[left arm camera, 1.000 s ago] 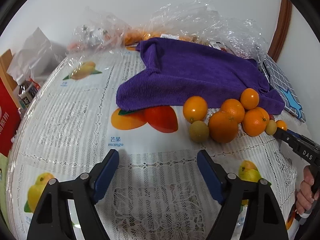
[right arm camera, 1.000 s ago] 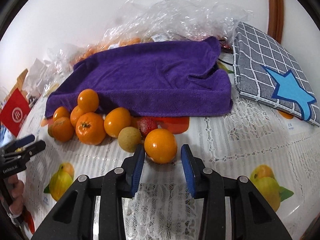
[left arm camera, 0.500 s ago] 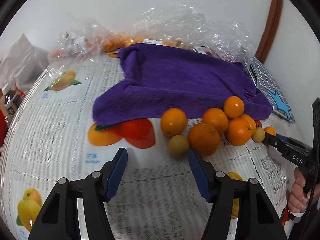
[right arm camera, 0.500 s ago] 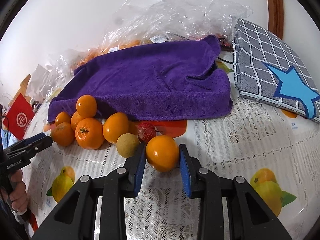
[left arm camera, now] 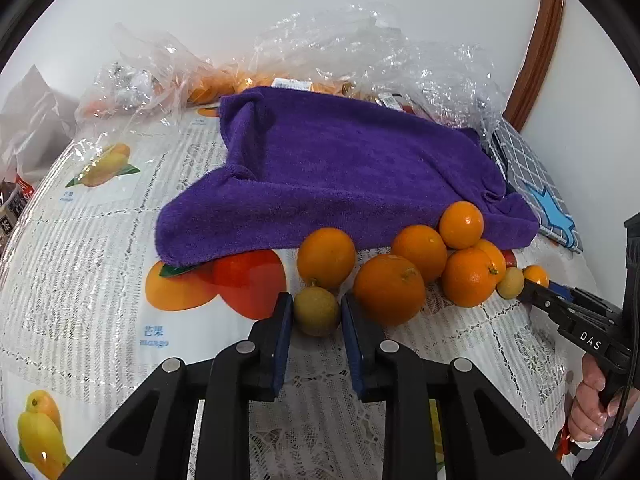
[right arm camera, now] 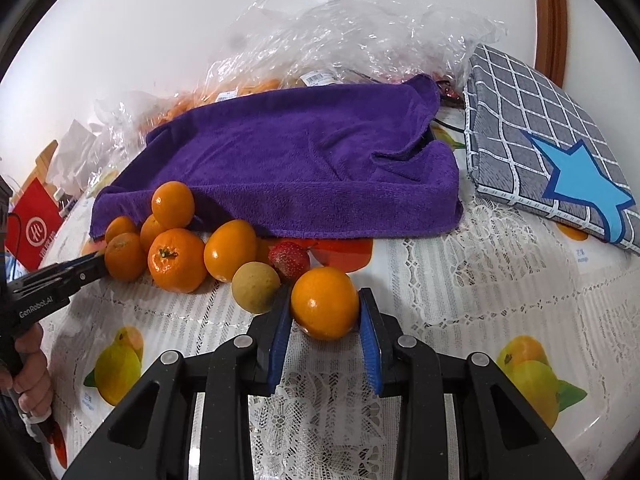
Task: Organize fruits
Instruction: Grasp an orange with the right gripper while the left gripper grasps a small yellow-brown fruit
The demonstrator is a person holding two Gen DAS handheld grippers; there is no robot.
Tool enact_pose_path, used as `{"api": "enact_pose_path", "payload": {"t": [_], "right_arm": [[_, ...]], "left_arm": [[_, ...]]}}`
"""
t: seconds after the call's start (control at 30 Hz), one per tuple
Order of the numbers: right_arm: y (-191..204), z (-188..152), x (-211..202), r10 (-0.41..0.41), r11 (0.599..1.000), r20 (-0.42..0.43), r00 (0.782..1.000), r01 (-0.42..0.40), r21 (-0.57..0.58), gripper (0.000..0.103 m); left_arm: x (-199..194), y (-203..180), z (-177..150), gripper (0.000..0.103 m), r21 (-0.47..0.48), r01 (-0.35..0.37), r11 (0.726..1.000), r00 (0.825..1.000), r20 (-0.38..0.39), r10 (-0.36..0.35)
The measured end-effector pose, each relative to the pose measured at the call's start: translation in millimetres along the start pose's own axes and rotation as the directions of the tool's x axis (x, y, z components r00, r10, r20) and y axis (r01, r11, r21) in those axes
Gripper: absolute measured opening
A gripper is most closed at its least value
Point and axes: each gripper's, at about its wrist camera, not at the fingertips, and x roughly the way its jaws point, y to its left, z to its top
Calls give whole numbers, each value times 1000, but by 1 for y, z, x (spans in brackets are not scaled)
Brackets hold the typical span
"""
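Note:
A pile of several oranges (left arm camera: 389, 289) lies on the table against a purple towel (left arm camera: 344, 172). My left gripper (left arm camera: 316, 312) is shut on a small yellow-green round fruit (left arm camera: 317, 311) at the pile's left edge. My right gripper (right arm camera: 325, 312) is shut on an orange (right arm camera: 325, 307) at the pile's right end, which also shows small in the left wrist view (left arm camera: 536, 275). Beside it lie a second yellow-green fruit (right arm camera: 256, 287) and a red strawberry (right arm camera: 289, 257). More oranges (right arm camera: 177, 260) sit to the left.
The table has a white lace cloth (left arm camera: 80, 264) printed with fruit. Crumpled clear plastic bags (left arm camera: 360, 60) lie behind the towel. A grey checked cushion with a blue star (right arm camera: 548, 152) lies at the right. A red box (right arm camera: 36, 228) stands at the far left.
My left gripper moved forward to the pile and shut on the small yellow-green fruit. My right gripper closed on the orange and holds it.

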Motion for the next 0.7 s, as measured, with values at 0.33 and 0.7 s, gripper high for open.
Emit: {"api": "enact_pose_path", "payload": {"t": [0.33,0.7], "right_arm": [[-11,-5,-6,9,998,3,1000,-9,58,33],[-5,-3,-4,-25,999,5,1000,25,35,33]], "left_arm": [[-2,14,-4,24,-47,-17,999,1000,-5,17],[-1,17,-4,24,-69,-5,998,1000,-1,5]]}}
